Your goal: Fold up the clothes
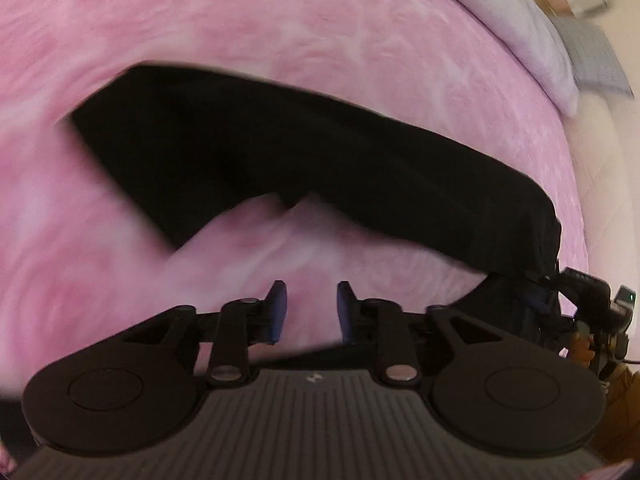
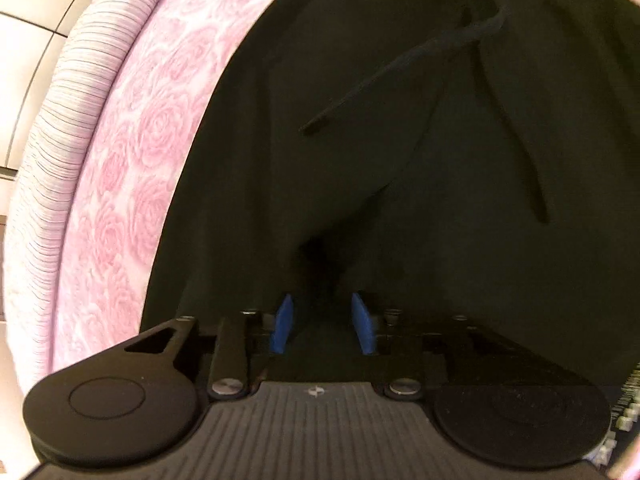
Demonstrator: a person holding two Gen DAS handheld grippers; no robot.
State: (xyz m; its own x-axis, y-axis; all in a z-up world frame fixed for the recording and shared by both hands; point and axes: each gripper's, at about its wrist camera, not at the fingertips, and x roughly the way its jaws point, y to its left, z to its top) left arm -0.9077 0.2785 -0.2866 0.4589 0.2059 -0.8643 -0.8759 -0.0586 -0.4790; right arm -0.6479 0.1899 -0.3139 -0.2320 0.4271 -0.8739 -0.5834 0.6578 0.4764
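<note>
A black garment point(image 1: 280, 152) lies stretched across a pink bedspread point(image 1: 280, 28); its right end bunches up against the housing point(image 1: 588, 288) of the other tool. My left gripper point(image 1: 311, 300) is open over bare bedspread, just short of the garment's near edge, with nothing between its blue pads point(image 1: 277, 308). In the right wrist view the same black cloth point(image 2: 440, 200) fills most of the picture, with a drawstring point(image 2: 400, 68) lying loose on it. My right gripper point(image 2: 323, 316) stands open, and a fold of the cloth runs into the gap without the pads point(image 2: 283, 320) visibly pressing on it.
The bed's rounded edge shows a striped lilac mattress side point(image 2: 52, 140) with pale floor tiles point(image 2: 24, 40) beyond it. A lilac pillow point(image 1: 520, 28) and a grey checked cushion point(image 1: 596, 60) lie at the far right of the bed.
</note>
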